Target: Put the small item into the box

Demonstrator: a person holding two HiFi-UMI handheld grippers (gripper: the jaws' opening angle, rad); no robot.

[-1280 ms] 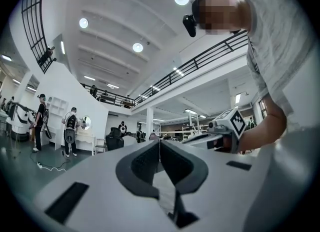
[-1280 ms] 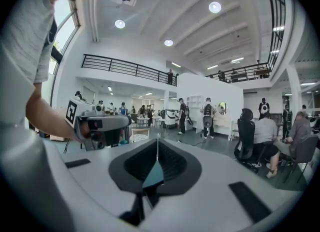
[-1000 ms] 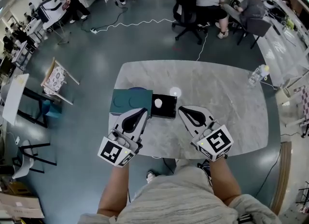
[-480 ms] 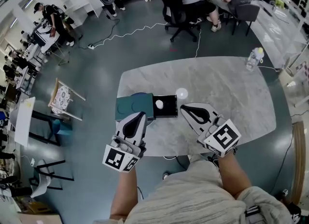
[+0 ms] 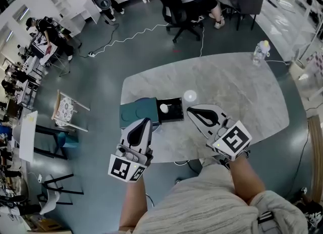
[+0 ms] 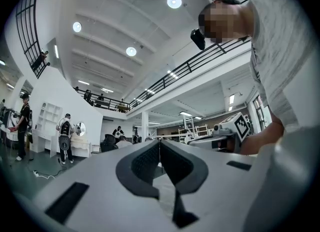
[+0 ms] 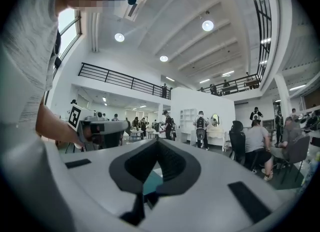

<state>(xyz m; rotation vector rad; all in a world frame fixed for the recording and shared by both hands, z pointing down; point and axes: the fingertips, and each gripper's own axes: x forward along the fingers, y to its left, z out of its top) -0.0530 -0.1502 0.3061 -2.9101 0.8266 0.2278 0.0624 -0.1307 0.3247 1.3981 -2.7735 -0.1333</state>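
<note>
White gripper shells first, closest to the person's chest: the left gripper and the right gripper have both lifted a touch and eased back over this last second, noses roughly level. Left jaws are pressed together with nothing between them. Right jaws likewise, tight and empty.

Just past their tips, on the grey marble table, sits the black box, open. The small item, a white blob, lies inside it toward the left, right where it lay a second ago.

A teal piece, likely the lid, touches the box's left side. Further out there's a white disc just behind the box and a bottle at the far corner.

My read: the placing is done and the hands are clearing off.
</note>
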